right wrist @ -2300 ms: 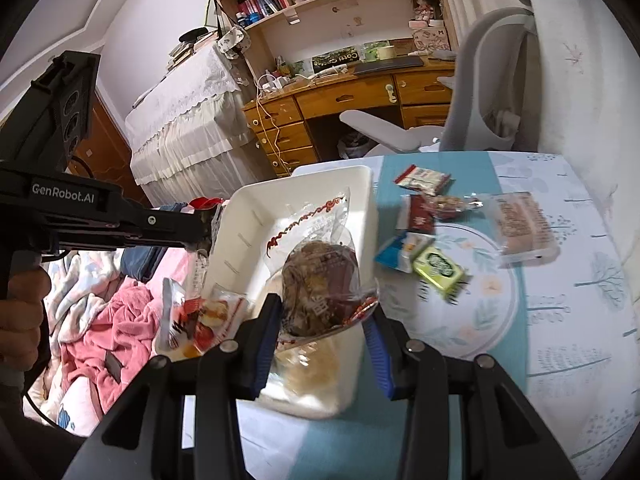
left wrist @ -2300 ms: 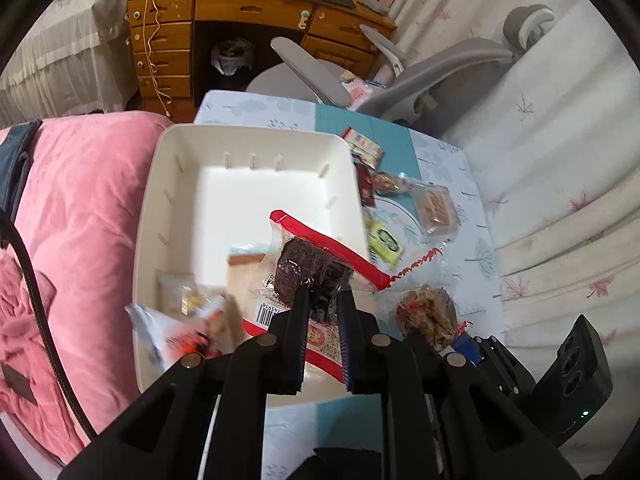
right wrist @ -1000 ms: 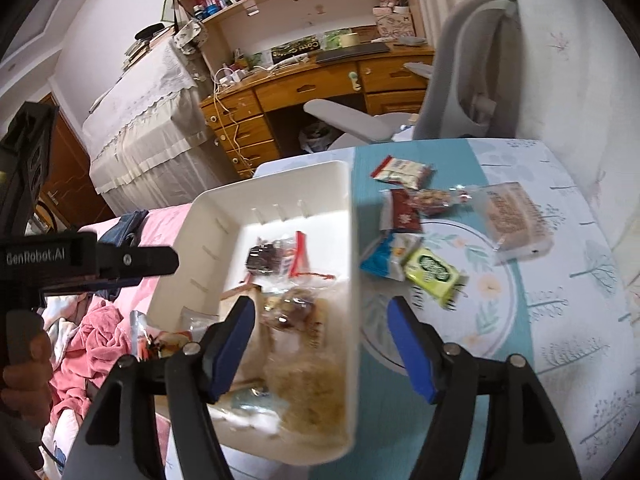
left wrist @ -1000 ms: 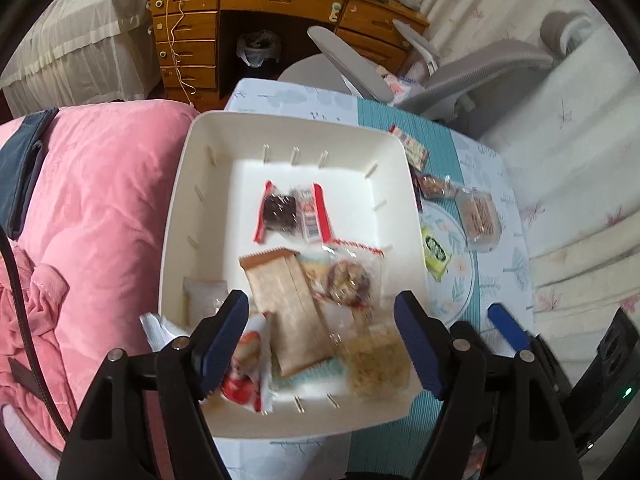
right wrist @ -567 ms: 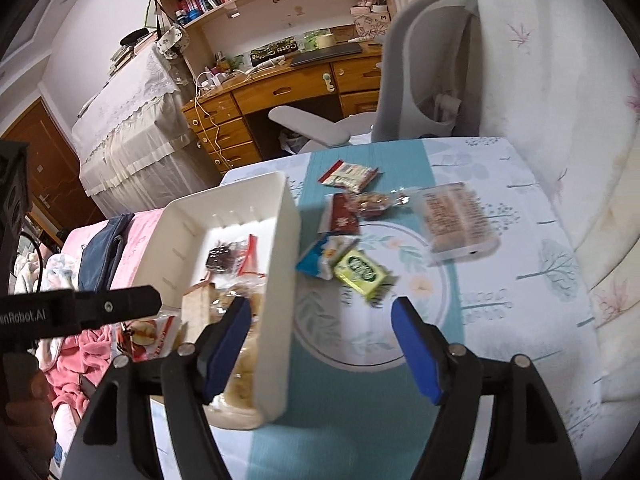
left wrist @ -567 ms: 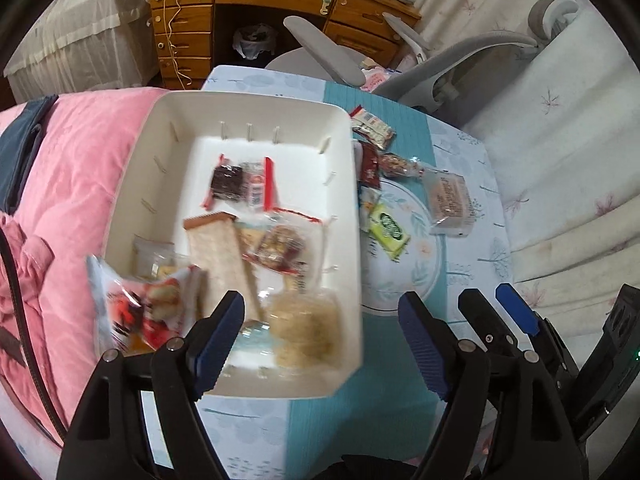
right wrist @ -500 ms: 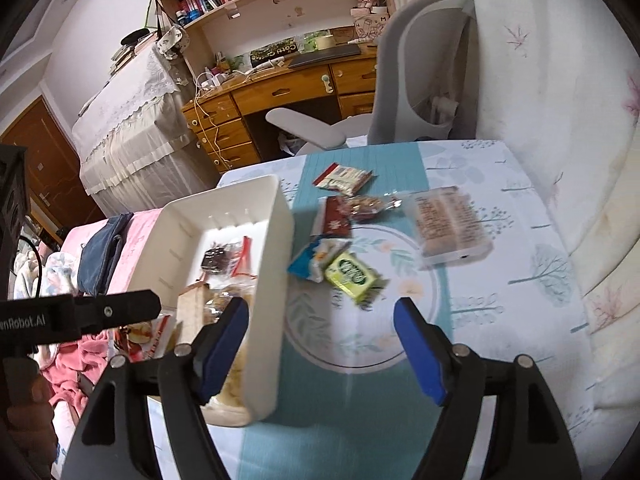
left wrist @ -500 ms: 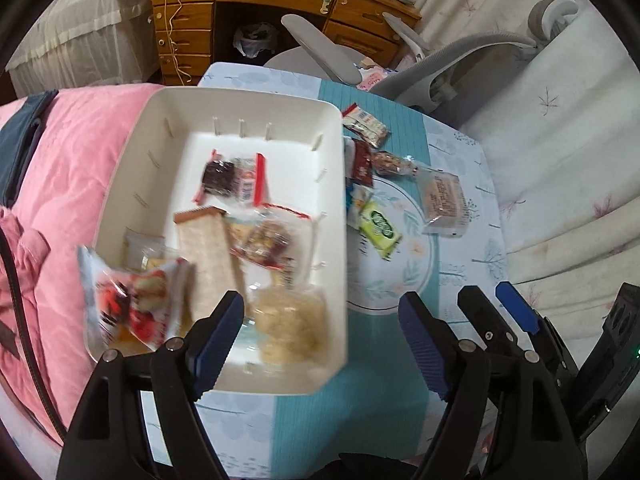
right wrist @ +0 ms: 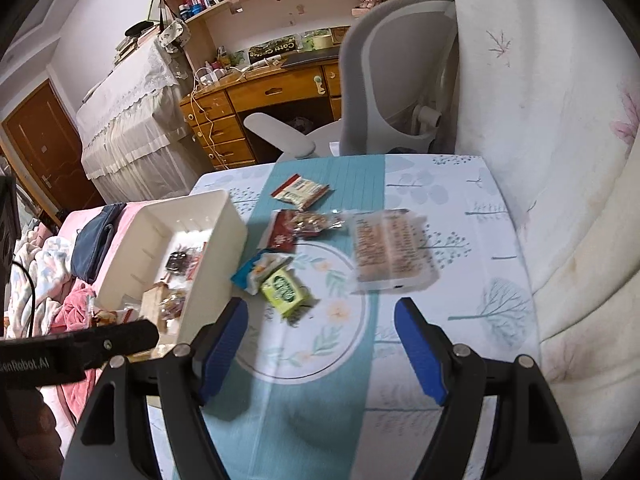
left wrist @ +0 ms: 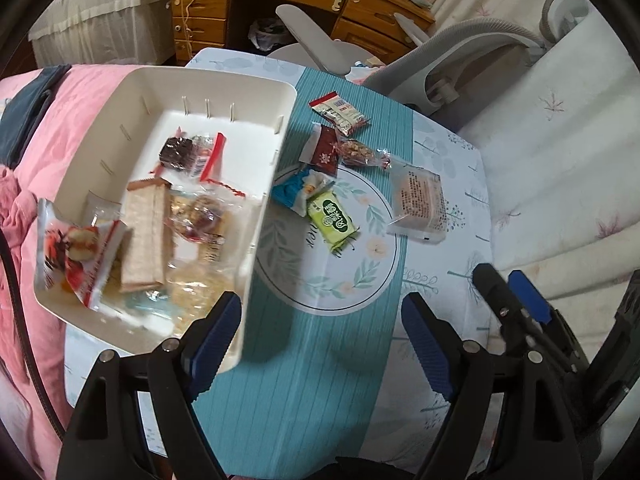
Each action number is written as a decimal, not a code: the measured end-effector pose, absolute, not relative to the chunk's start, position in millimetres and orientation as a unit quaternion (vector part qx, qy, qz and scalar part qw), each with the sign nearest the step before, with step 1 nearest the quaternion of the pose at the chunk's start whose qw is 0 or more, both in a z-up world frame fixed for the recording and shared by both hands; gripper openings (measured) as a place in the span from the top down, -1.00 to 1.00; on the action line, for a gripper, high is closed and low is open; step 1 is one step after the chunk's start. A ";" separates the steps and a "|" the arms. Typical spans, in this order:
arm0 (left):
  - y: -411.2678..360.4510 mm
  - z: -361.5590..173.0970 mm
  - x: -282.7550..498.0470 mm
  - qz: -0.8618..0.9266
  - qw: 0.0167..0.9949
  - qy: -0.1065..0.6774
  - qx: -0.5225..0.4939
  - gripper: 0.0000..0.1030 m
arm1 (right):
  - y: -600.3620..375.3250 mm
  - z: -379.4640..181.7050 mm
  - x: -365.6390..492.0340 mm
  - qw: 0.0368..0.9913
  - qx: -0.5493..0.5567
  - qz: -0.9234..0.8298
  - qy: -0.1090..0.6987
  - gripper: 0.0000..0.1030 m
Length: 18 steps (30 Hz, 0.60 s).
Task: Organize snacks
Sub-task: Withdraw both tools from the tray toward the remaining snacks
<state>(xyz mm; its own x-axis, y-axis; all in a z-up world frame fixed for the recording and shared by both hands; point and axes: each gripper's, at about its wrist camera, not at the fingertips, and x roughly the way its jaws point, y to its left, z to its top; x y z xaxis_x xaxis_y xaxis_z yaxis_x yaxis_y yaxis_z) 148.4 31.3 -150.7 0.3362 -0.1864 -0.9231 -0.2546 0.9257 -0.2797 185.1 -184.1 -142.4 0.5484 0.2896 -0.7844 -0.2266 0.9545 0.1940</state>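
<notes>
Both tongs gape empty — left tongs (left wrist: 322,318) opening, right tongs (right wrist: 320,324) above the green packet (right wrist: 285,289), likely next for the white bin (left wrist: 120,120) at the desk's left edge.

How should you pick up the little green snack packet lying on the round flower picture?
Probably best to come straight down from above on the small green foil snack packet and pinch its two long edges at the middle. It lies flat and slanted on the round floral placemat, so the hand-held gripper would need to turn to match. The blue-and-white wrapper touches its upper end, so the ends are a poorer choice.
</notes>
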 end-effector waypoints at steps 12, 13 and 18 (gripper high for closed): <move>-9.5 -187.6 179.7 0.073 0.776 0.590 -0.209 -0.58 | -230.4 -154.3 242.0 0.862 0.075 0.140 0.482 -0.49; -11.9 -191.1 183.2 0.077 0.775 0.591 -0.209 -0.58 | -232.1 -155.9 245.8 0.860 0.078 0.139 0.484 -0.49; -22.4 -208.9 203.0 0.108 0.782 0.579 -0.205 -0.58 | -239.3 -174.3 270.5 0.849 0.094 0.138 0.501 -0.49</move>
<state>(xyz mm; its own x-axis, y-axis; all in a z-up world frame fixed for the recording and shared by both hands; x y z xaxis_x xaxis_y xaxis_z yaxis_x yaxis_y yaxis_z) 203.0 -22.4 -208.9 0.3065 -0.0680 -0.9494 -0.4064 0.8926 -0.1951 270.5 -239.3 -174.3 0.4598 0.3278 -0.8253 -0.1398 0.9445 0.2972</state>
